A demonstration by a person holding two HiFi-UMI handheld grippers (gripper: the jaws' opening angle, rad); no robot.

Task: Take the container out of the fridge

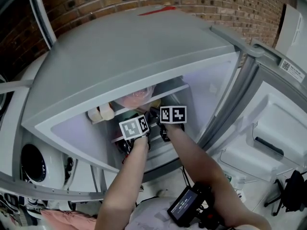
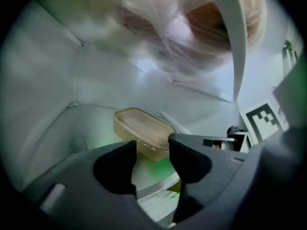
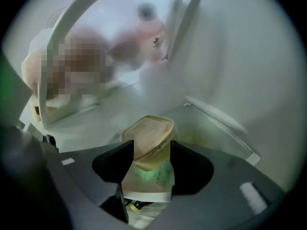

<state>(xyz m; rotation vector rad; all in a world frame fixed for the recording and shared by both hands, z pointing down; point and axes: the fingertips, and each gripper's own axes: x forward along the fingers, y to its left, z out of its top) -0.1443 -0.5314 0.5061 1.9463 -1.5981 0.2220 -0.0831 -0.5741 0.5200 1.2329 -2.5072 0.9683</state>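
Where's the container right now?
The container lies inside the fridge, below the shelf, centred just ahead of the open jaws in both gripper views.

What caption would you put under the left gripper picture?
Open left tongs line up on a tan lidded container sitting inside the white fridge.

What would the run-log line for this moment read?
phase: both grippers inside fridge | left gripper: open, empty | right gripper: open, lined up on container | container: resting in fridge, ungripped
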